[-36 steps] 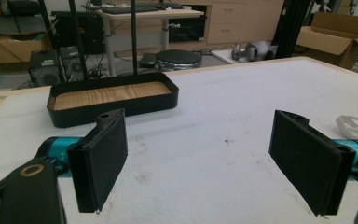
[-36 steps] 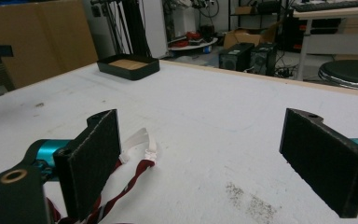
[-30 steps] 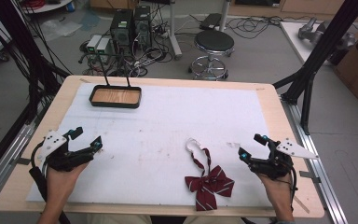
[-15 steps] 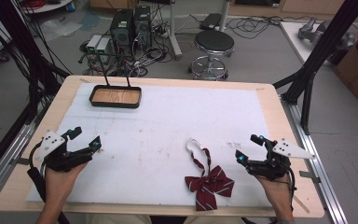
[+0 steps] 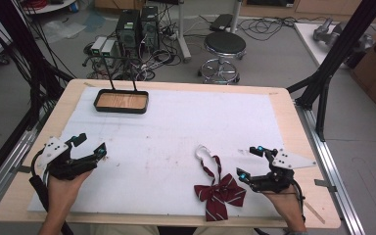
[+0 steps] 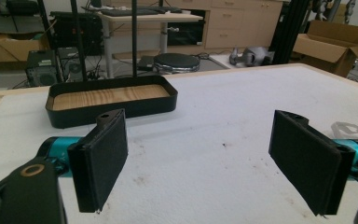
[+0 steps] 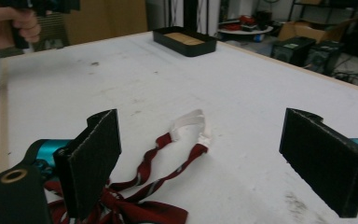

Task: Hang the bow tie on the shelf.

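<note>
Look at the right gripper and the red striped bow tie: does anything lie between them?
Nothing visible does. The right gripper stands open just right of the bow tie, with bare white table cover between them.

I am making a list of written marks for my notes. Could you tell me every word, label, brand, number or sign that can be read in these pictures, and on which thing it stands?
None: no text can be read in these pictures.
The striped bow tie, the black tray and the cardboard box bear no legible print.
The computer towers on the floor are too small and blurred to tell any label.
</note>
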